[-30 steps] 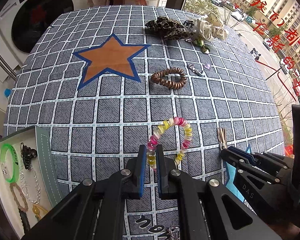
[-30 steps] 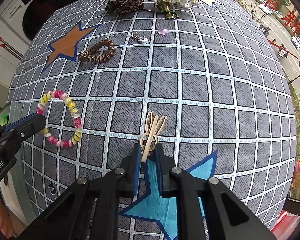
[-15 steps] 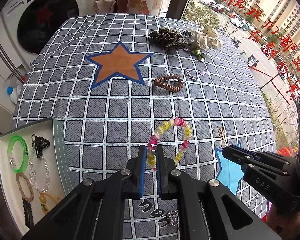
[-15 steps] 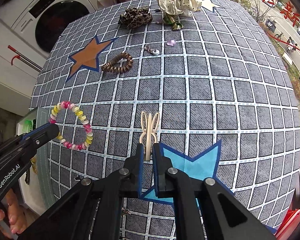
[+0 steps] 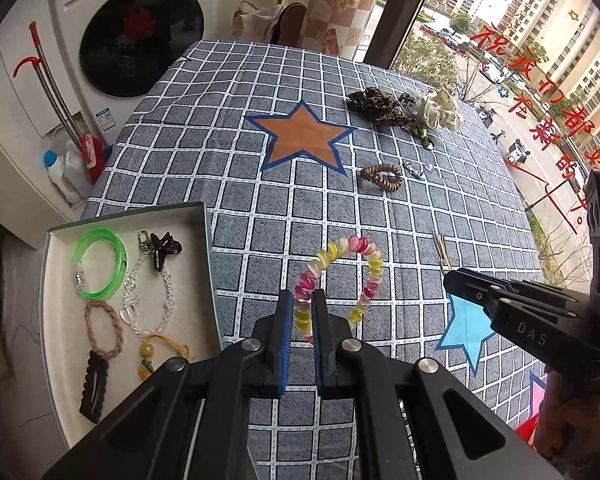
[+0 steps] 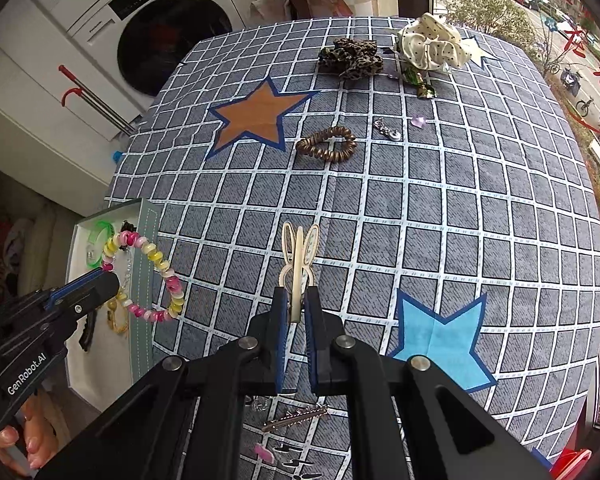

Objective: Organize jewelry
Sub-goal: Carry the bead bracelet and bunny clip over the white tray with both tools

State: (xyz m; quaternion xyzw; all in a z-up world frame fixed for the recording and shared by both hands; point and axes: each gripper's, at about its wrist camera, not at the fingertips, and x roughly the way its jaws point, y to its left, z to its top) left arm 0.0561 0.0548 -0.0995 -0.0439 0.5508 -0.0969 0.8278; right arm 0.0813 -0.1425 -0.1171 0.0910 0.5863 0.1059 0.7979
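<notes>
White card lines the tray (image 5: 56, 344) at the far left, just off the table's edge; in it lie a green bangle (image 5: 100, 264), a black claw clip (image 5: 164, 248), a clear bead chain (image 5: 148, 300), a braided tie (image 5: 104, 328), a yellow charm (image 5: 148, 356) and a dark clip (image 5: 96, 384). Right of the tray, the left gripper (image 5: 302, 312) is pinched on the pink and yellow spiral tie (image 5: 340, 280), which hangs out from between its blue pads, above the checked cloth (image 5: 220, 160) near the tray's rim. Farther off on the cloth sit an orange star (image 5: 300, 136), then a brown spiral tie (image 5: 382, 176), a small silver piece (image 5: 414, 169) and a lilac heart (image 5: 430, 167). At the far edge lie a leopard scrunchie (image 5: 380, 106) and a cream dotted scrunchie (image 5: 436, 110), with a green piece (image 5: 425, 136) just beside them. On the right, the right gripper (image 6: 296, 312) is clamped on the cream rabbit-ear clip (image 6: 298, 256), its ears pointing away, held over the cloth left of a blue star (image 6: 440, 332). Near the bottom of the right wrist view a thin metal slide clip (image 6: 296, 416) and a pink bit (image 6: 264, 452) lie on the cloth.
</notes>
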